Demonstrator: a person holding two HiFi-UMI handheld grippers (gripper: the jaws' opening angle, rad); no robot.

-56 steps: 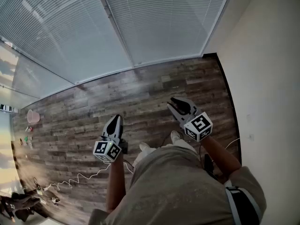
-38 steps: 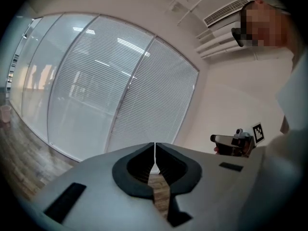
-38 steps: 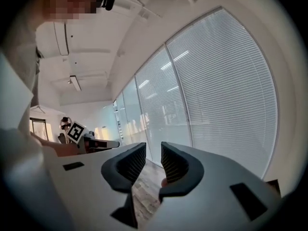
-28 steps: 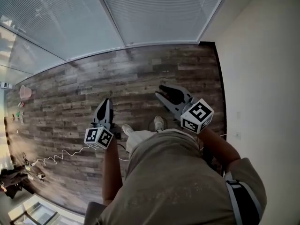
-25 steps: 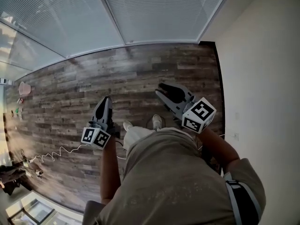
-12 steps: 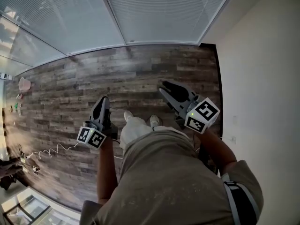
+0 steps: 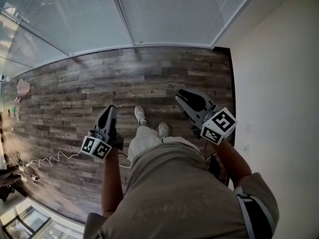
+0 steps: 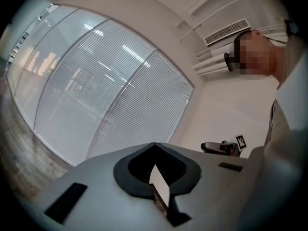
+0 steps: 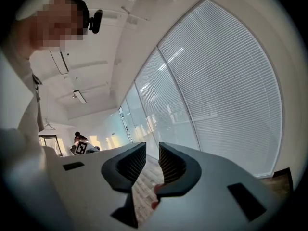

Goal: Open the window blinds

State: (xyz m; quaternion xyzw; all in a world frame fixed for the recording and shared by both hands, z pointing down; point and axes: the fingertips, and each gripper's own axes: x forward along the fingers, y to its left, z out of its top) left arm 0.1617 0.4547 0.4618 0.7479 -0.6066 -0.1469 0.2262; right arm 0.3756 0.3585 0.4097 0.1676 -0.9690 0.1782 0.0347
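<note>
Far across the floor [image 7: 75, 93], the blinds [image 7: 174, 14] hang closed. Jaws meet on the left gripper [image 7: 109, 111], almost meet on the right gripper [image 7: 183, 96], both empty. Likely approaching; next, reach their control.

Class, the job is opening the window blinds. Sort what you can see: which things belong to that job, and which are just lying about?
Belong to the job:
window blinds
left gripper
right gripper

Just lying about:
white cable, trailing across the wooden floor
pink object, at the floor's far left
</note>
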